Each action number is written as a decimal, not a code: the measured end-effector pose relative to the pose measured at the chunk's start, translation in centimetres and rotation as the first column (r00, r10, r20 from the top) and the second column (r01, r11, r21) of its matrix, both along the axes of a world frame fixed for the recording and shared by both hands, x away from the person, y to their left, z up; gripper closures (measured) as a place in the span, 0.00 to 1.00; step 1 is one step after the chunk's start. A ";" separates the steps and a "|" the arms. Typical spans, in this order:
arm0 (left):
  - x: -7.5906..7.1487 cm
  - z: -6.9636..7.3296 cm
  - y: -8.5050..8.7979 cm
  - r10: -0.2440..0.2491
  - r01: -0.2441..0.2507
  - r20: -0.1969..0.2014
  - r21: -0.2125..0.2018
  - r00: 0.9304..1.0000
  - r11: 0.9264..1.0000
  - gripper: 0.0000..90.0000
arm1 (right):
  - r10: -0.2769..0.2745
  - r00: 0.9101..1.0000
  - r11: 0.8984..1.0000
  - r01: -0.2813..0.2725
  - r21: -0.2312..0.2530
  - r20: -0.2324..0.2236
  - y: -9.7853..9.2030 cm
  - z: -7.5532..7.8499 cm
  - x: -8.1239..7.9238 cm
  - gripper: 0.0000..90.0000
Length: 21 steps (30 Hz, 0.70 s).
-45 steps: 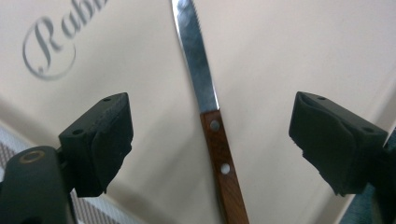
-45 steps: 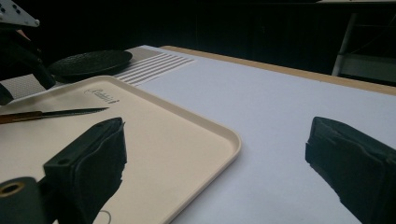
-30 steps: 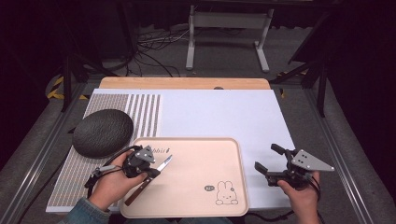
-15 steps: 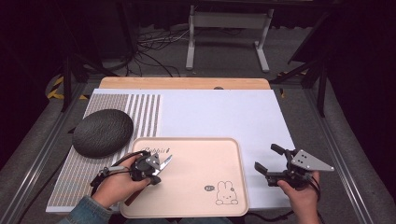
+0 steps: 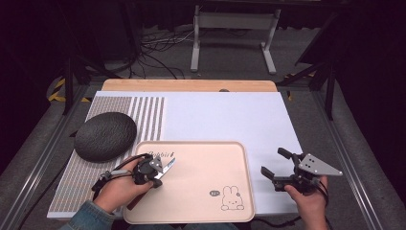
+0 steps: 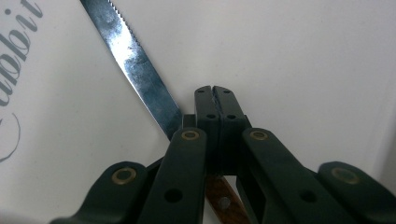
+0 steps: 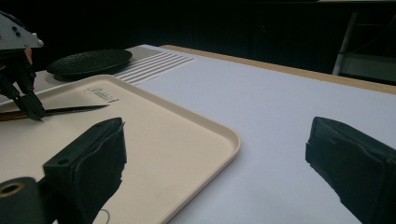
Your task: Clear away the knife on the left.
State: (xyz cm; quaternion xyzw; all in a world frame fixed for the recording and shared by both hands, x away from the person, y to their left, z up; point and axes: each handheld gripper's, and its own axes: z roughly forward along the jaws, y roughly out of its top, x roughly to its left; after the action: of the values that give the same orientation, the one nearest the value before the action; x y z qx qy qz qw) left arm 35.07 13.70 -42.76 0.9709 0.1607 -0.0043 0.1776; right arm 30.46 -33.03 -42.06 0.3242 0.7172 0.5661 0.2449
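Observation:
A beige tray (image 5: 206, 163) with a rabbit print lies at the table's front. On its left part lies a knife (image 5: 167, 165) with a serrated blade (image 6: 130, 56) and a brown wooden handle. My left gripper (image 5: 155, 181) points down at the tray with its jaws pressed together. Its tips (image 6: 215, 91) sit over the knife where blade meets handle, and nothing shows between them. In the right gripper view the knife (image 7: 74, 110) lies flat under the left gripper (image 7: 36, 113). My right gripper (image 5: 274, 162) hovers open and empty, right of the tray (image 7: 177, 135).
A dark oval plate (image 5: 105, 136) rests on a striped mat (image 5: 148, 115) at the left. A white board (image 5: 230, 115) covers the table behind and right of the tray. A wooden strip (image 5: 191, 85) runs along the far edge. Cables and a metal stand lie beyond it.
My left hand has shifted very slightly over the tray's left part. The knife and the right gripper stay where they were.

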 end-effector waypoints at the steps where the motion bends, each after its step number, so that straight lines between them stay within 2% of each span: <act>1: 0.1 0.0 0.1 0.004 -0.004 -0.002 -0.003 1.000 1.000 1.00 | 0.000 1.000 1.000 0.000 -0.001 -0.001 0.0 0.0 0.0 0.07; 10: 0.5 -0.1 0.6 0.037 -0.037 -0.004 -0.013 0.999 0.999 1.00 | -0.002 1.000 1.000 0.002 -0.003 -0.007 0.0 -0.1 0.0 0.07; 21: 1.0 -0.1 1.5 0.096 -0.096 0.004 -0.026 0.995 0.995 1.00 | -0.003 1.000 1.000 0.003 -0.004 -0.009 0.0 -0.1 0.0 0.07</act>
State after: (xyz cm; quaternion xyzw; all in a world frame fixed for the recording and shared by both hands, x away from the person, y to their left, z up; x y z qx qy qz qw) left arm 36.09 15.18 -42.89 0.9596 0.2066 0.0044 0.1907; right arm 30.48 -32.99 -42.18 0.3272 0.7190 0.5629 0.2430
